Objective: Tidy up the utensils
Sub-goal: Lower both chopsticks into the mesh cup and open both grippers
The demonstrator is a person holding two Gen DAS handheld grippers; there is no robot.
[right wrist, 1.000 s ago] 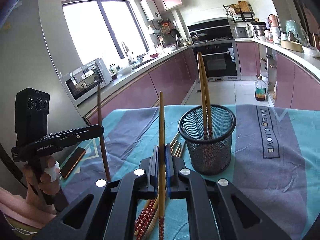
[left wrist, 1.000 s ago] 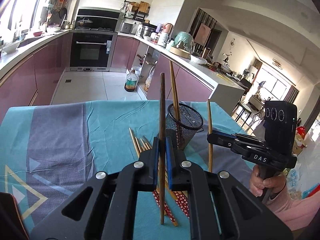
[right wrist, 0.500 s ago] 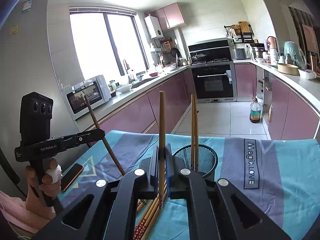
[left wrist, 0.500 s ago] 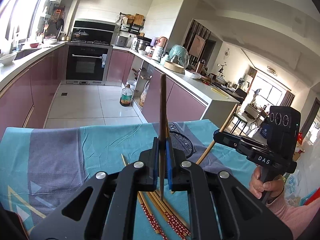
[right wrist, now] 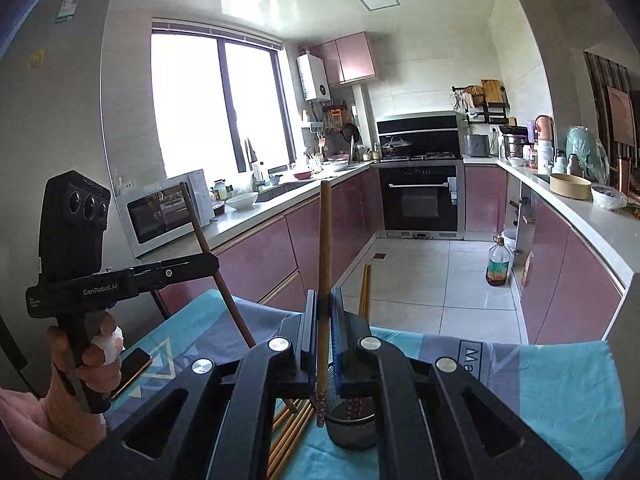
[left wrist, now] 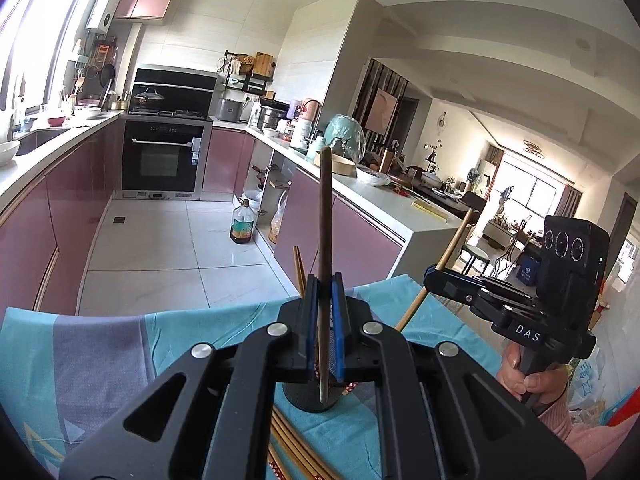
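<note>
Chopsticks clamped in both hand-held grippers, mesh holder mostly hidden.

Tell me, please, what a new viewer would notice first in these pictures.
Each gripper, left and right, has its jaws shut on one upright chopstick: a dark chopstick and a light chopstick. Just beyond them a black mesh cup stands on the teal tablecloth, with loose chopsticks beside it.

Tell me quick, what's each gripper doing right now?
Left gripper: closed on a dark brown chopstick.
Right gripper: closed on a light wooden chopstick.
</note>
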